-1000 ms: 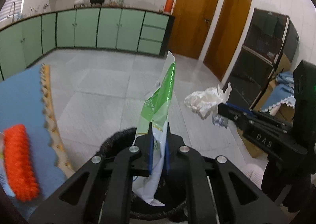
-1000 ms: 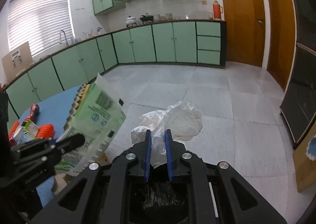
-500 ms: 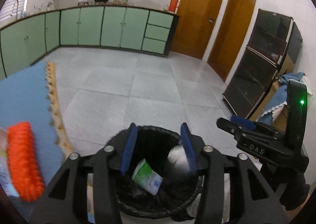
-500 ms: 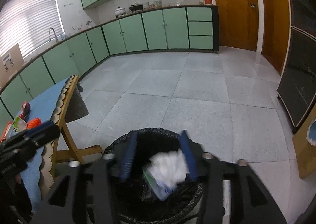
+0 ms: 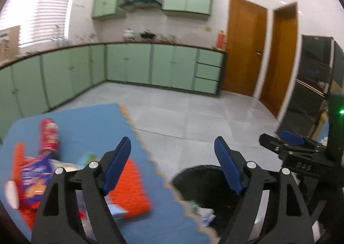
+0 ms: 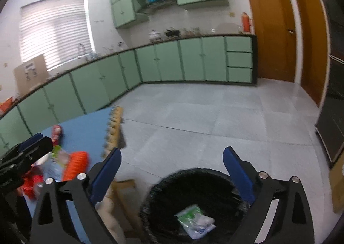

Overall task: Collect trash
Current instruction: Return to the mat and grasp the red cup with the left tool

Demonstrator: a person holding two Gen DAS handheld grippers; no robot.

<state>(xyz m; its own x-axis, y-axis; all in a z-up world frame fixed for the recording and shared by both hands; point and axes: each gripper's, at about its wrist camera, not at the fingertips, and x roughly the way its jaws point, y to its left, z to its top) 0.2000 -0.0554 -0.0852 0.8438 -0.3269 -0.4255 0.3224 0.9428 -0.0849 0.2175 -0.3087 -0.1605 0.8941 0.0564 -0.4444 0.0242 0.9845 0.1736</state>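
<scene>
A black-lined trash bin [image 6: 193,201] stands on the floor beside the blue table; a green-white wrapper [image 6: 189,216] and crumpled white tissue [image 6: 206,221] lie inside. It also shows in the left wrist view [image 5: 200,181]. My left gripper [image 5: 173,153] is open and empty above the table edge. My right gripper [image 6: 172,164] is open and empty above the bin. More trash lies on the table: a red can [image 5: 49,134], a purple snack bag [image 5: 32,177], an orange item [image 5: 131,186].
The blue table [image 5: 90,123] with a scalloped wooden edge is at the left. Green cabinets [image 6: 172,61] line the far walls. Two wooden doors [image 6: 275,28] and a dark cabinet [image 5: 311,84] are at the right. Grey tiled floor [image 6: 215,119] spreads beyond the bin.
Both grippers opened and dropped the green wrapper and the white tissue into the bin. Both have since swung up and left, toward the table.
</scene>
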